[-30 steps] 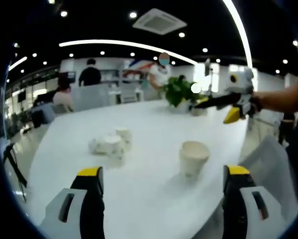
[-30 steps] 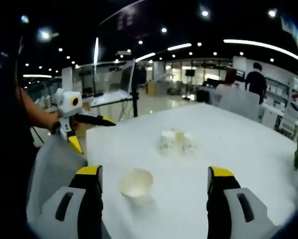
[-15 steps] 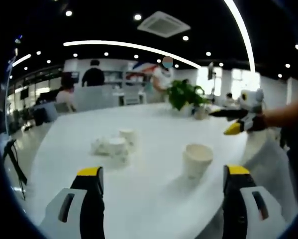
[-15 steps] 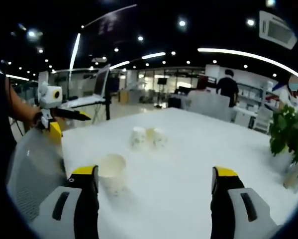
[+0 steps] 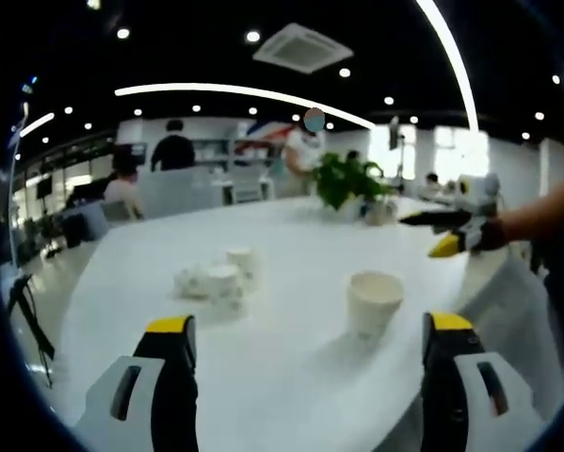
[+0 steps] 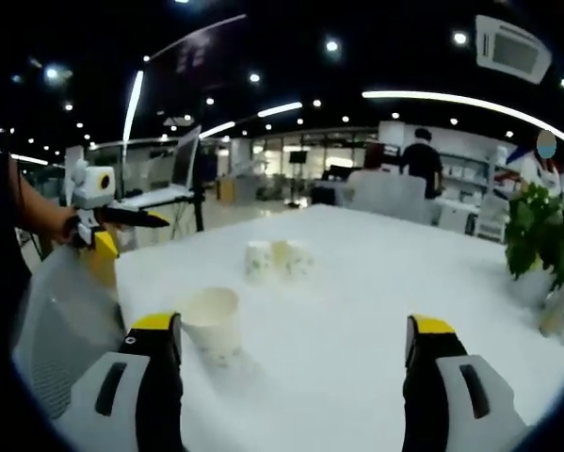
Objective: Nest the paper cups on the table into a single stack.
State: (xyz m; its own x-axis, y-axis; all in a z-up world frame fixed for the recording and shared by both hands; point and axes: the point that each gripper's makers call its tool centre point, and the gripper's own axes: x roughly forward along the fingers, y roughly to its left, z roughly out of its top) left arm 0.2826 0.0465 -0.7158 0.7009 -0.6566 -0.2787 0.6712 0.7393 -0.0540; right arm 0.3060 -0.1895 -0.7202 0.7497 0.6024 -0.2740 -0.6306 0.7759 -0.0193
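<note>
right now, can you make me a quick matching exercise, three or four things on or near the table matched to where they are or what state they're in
Things:
1. lone paper cup
2. cluster of paper cups
3. potted plant
4. left gripper

Places or states:
a. at the far end of the table
b. jaws wide apart, holding nothing
c. grouped together, one lying on its side
d. standing upright by itself, nearest the grippers

Pairs: 1-d, 2-c, 3-a, 4-b
</note>
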